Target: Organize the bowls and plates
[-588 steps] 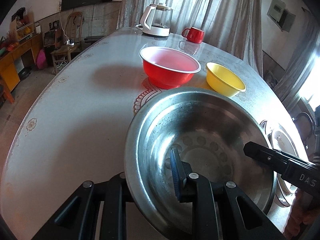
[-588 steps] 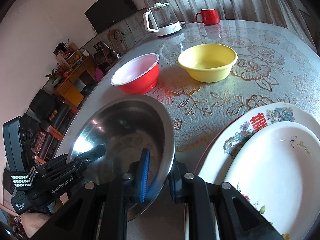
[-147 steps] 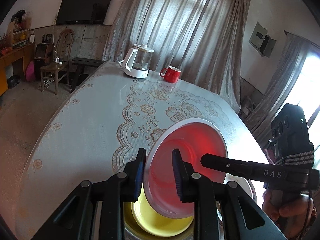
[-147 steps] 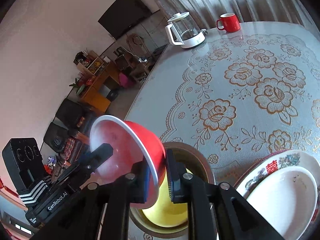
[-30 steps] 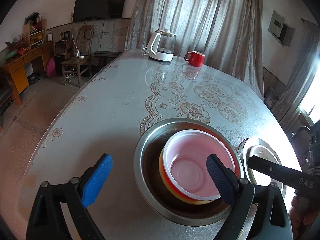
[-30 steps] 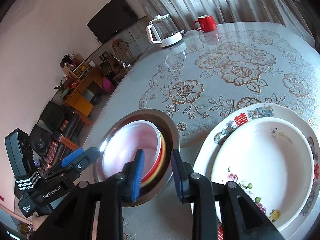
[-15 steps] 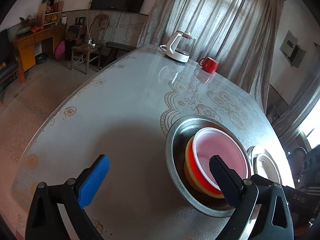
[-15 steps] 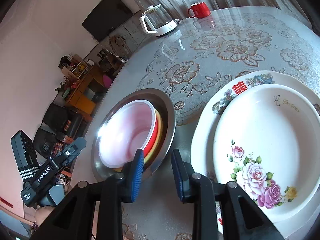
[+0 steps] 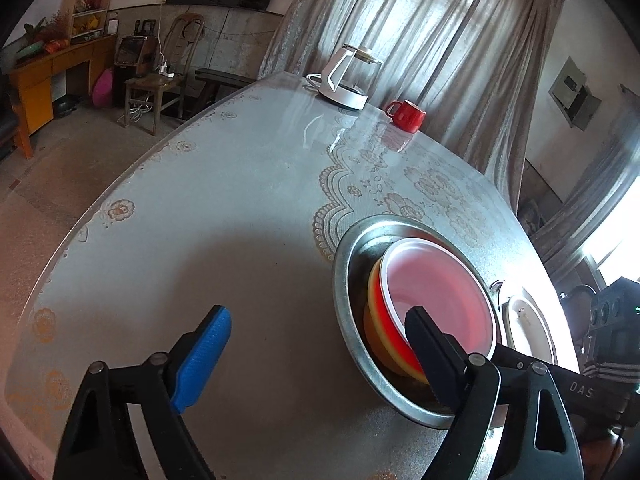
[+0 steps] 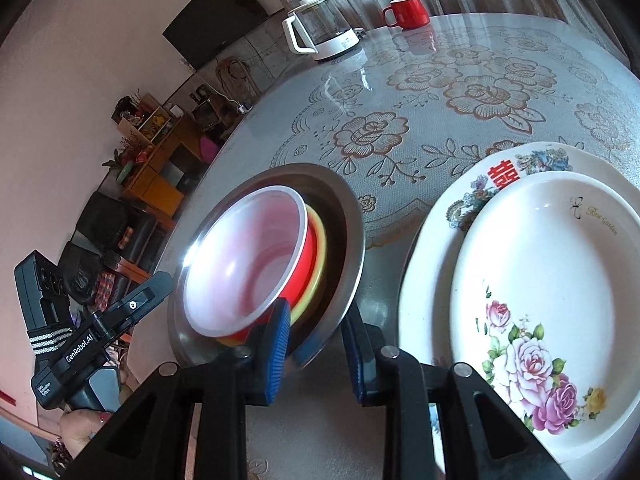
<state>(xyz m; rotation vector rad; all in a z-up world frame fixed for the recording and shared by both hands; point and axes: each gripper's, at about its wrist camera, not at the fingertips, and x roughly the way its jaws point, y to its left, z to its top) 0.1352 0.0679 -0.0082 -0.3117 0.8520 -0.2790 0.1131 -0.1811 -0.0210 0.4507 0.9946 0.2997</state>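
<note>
Bowls nested mouth-up — right gripper fingers straddle steel rim unpressed; left gripper fingers closing, empty.

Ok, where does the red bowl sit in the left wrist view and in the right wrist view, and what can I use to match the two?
Left wrist: the red bowl is lower right, nested in the yellow bowl inside the steel basin.
Right wrist: the red bowl is left of centre, in the same nest, beside the stacked plates.
Shared landmark: the red mug beside the kettle at the table's far edge.
</note>
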